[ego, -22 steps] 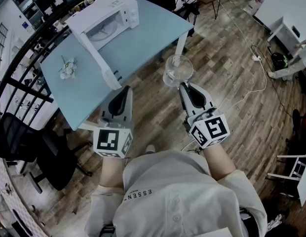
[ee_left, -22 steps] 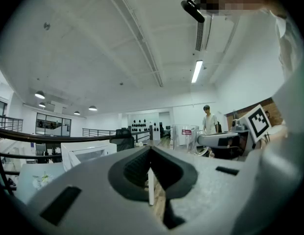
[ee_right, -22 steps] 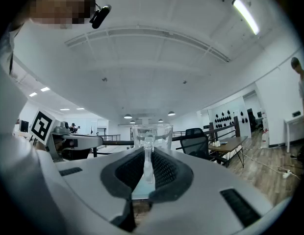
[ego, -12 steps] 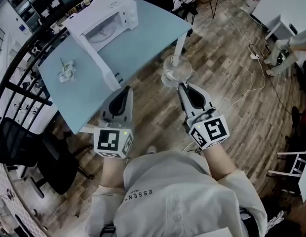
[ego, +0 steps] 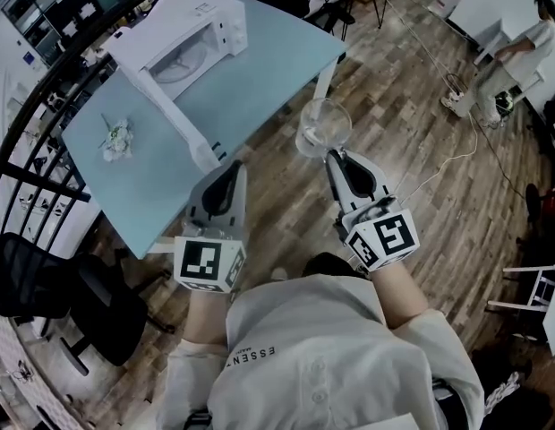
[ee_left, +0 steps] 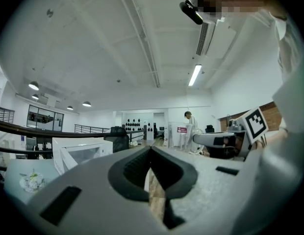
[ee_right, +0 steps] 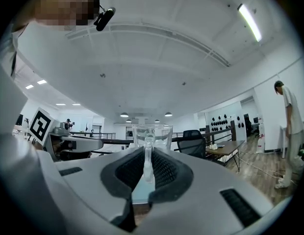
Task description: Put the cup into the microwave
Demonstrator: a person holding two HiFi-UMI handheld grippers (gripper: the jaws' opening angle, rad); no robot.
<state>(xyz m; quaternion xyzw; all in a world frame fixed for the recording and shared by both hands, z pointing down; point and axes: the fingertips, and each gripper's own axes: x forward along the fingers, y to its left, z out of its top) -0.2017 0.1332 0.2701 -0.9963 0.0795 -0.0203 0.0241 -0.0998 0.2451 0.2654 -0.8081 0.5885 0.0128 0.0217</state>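
Well, from the head view, the person holds both tools out level over the wooden floor (ego: 412, 124). The right gripper (ego: 336, 158) grips the clear glass cup (ego: 322, 125) in the air, just off the corner of the blue table (ego: 260, 56). The white microwave (ego: 183, 30) sits at the table's far end, well apart from the cup, with its door (ego: 179, 110) swung open. The left gripper (ego: 226, 170) reaches near the table's edge.

Seen along the left gripper (ee_left: 151, 150), its jaws are pressed together with nothing between them; the microwave (ee_left: 81, 153) stands off to the left.

Seen along the right gripper (ee_right: 147, 156), its jaws pinch the handle of the cup (ee_right: 159, 133), which stands upright beyond the pads.
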